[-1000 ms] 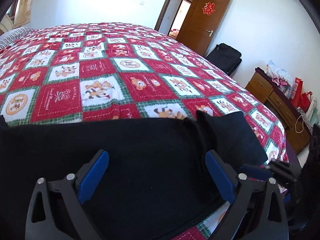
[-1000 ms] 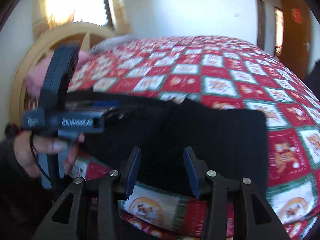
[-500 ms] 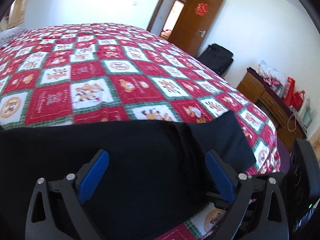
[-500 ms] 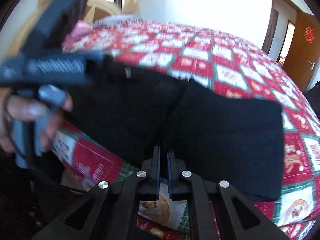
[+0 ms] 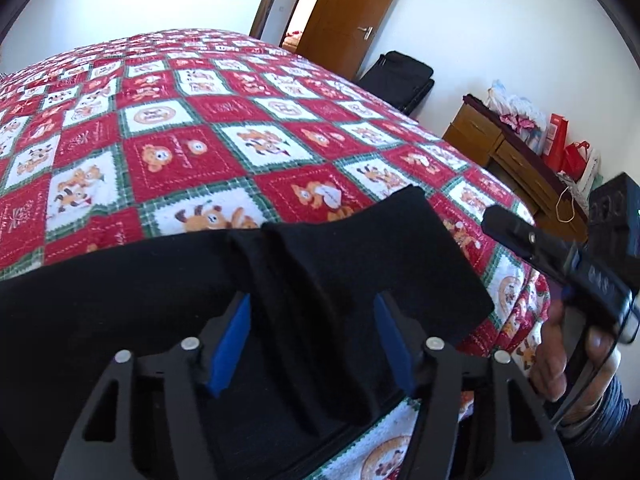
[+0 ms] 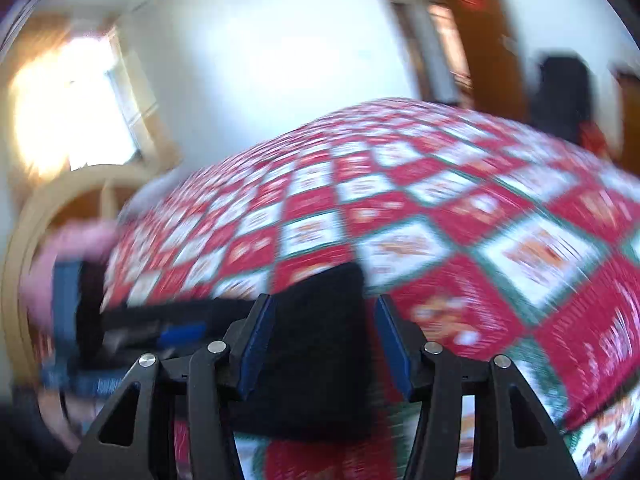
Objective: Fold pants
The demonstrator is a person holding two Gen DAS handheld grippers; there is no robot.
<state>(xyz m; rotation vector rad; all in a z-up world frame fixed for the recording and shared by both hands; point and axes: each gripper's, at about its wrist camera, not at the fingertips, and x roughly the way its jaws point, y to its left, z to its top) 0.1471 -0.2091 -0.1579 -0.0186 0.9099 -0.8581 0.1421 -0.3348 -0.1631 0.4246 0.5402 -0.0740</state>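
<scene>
Left wrist view — suitcase (image 5: 400, 78) by door (image 5: 356, 12), dresser (image 5: 500, 152) beside bed.

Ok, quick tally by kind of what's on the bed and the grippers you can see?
Pants: 1
Quilt: 1
Grippers: 2, left gripper and right gripper
Total: 4

Black pants (image 5: 168, 280) on red-white-green checked quilt (image 5: 224, 120).
</scene>
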